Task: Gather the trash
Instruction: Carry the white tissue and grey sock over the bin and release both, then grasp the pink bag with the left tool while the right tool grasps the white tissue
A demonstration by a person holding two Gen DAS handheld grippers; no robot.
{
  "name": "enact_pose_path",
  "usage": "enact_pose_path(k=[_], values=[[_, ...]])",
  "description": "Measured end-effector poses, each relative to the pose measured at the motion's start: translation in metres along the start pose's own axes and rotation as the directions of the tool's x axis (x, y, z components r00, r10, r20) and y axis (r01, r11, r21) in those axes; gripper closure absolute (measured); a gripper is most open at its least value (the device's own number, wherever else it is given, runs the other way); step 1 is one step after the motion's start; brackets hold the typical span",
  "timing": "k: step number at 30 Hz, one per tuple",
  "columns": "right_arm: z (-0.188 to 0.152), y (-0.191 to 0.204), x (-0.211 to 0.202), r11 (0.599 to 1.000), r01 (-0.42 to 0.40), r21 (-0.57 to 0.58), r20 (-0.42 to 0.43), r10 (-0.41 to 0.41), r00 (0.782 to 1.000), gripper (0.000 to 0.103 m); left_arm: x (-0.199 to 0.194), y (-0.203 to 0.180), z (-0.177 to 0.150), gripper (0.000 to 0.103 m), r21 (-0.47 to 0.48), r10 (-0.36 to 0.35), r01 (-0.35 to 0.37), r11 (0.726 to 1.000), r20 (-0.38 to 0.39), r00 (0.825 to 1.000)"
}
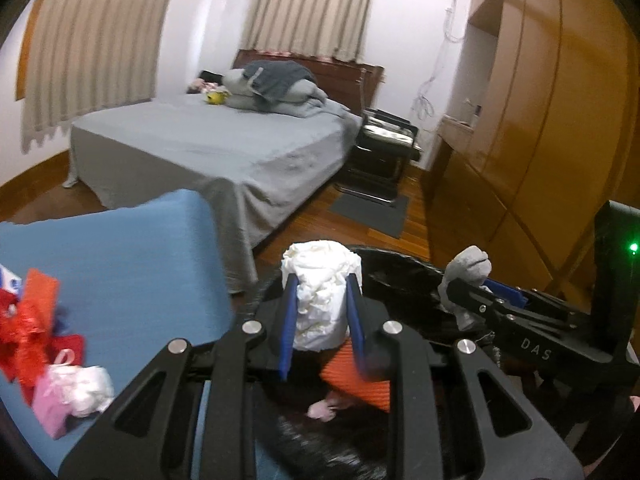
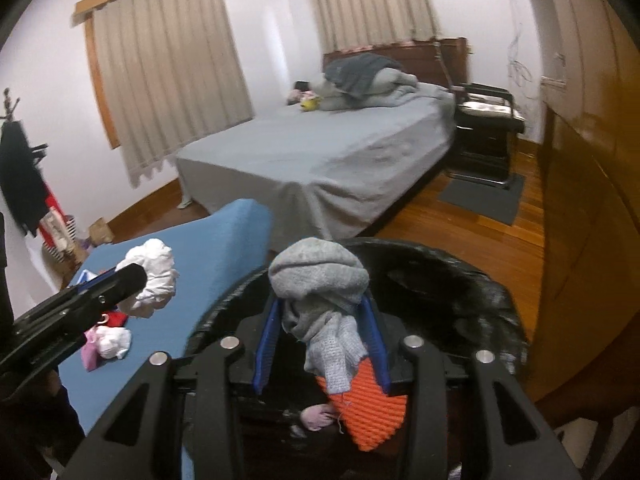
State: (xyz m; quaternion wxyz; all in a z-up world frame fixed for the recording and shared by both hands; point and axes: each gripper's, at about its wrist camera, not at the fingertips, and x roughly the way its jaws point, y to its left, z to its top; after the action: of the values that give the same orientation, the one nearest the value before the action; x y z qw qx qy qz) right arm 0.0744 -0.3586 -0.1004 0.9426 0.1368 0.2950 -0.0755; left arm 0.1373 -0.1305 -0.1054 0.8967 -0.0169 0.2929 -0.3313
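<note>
Left tool (image 1: 322, 300) pinching white wad (image 1: 320, 296), right tool (image 2: 324, 320) pinching grey cloth (image 2: 320, 280), over black bin (image 2: 460, 280). Red scraps (image 1: 24, 320) on blue worktop (image 1: 140, 260) only in left view.

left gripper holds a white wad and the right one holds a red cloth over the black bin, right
Not quite. The right gripper holds a grey cloth, not a red one, as the right wrist view shows. The left gripper does hold the white wad, both over the black bin.

We point our left gripper (image 1: 322, 300) and right gripper (image 2: 322, 332) downward, side by side, both with jaws clamped.
</note>
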Motion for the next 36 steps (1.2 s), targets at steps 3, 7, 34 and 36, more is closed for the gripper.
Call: enact_pose_path(k=[3, 7, 34, 36], values=[[-0.001, -0.011, 0.001, 0.999, 0.028, 0.015, -0.003, -0.028, 1.0, 0.061, 0.015, -0.006, 0.001, 0.077, -0.004, -0.028, 0.028, 1.0, -0.018, 0.999], [-0.004, -0.022, 0.0, 0.998, 0.055, 0.037, 0.004, -0.056, 0.998, 0.049, 0.03, -0.009, -0.003, 0.069, -0.011, -0.052, 0.052, 0.999, -0.046, 0.998], [-0.003, 0.136, 0.026, 0.967, -0.198, -0.161, -0.019, 0.197, 0.98, 0.006, -0.129, 0.147, -0.026, 0.017, -0.134, 0.504, -0.493, 0.86, 0.071, 0.861], [-0.006, 0.155, 0.032, 0.956, -0.229, -0.183, -0.03, 0.228, 0.973, 0.006, -0.139, 0.161, -0.031, 0.017, -0.152, 0.54, -0.527, 0.836, 0.062, 0.84]])
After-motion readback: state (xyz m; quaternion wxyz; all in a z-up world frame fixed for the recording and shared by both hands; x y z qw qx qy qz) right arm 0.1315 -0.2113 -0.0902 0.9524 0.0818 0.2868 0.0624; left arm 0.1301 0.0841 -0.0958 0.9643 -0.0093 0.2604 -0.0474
